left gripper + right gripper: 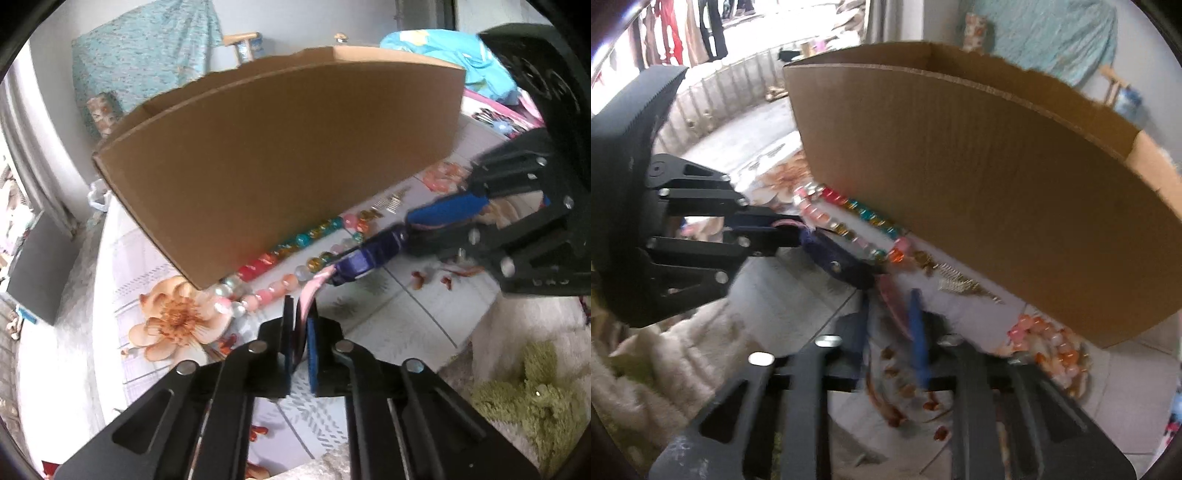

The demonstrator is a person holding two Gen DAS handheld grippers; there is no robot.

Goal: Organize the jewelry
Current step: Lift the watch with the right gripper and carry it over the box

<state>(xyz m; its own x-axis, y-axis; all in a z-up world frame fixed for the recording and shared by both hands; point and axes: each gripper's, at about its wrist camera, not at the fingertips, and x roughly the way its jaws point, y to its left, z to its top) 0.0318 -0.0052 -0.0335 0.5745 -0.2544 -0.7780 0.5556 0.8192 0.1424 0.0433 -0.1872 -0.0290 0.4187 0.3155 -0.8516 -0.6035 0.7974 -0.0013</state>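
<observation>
A pink band with a dark blue strap section [365,254] stretches between my two grippers, just above the flowered tablecloth [399,302]. My left gripper [301,308] is shut on its pink end. My right gripper [410,226] comes in from the right, its blue pads pressed on the other end. In the right wrist view the strap [836,260] runs from the left gripper [798,229] down to the right gripper [890,306], with pink band between its fingers. Strings of coloured glass beads [295,243] lie along the foot of a cardboard box [280,147].
The tall box [997,184] blocks the far side of the table. Small gold pieces [960,286] and a pile of pink bead bracelets [1045,339] lie by its base. A green fluffy cloth [528,398] and a white fluffy blanket [665,350] border the near edge.
</observation>
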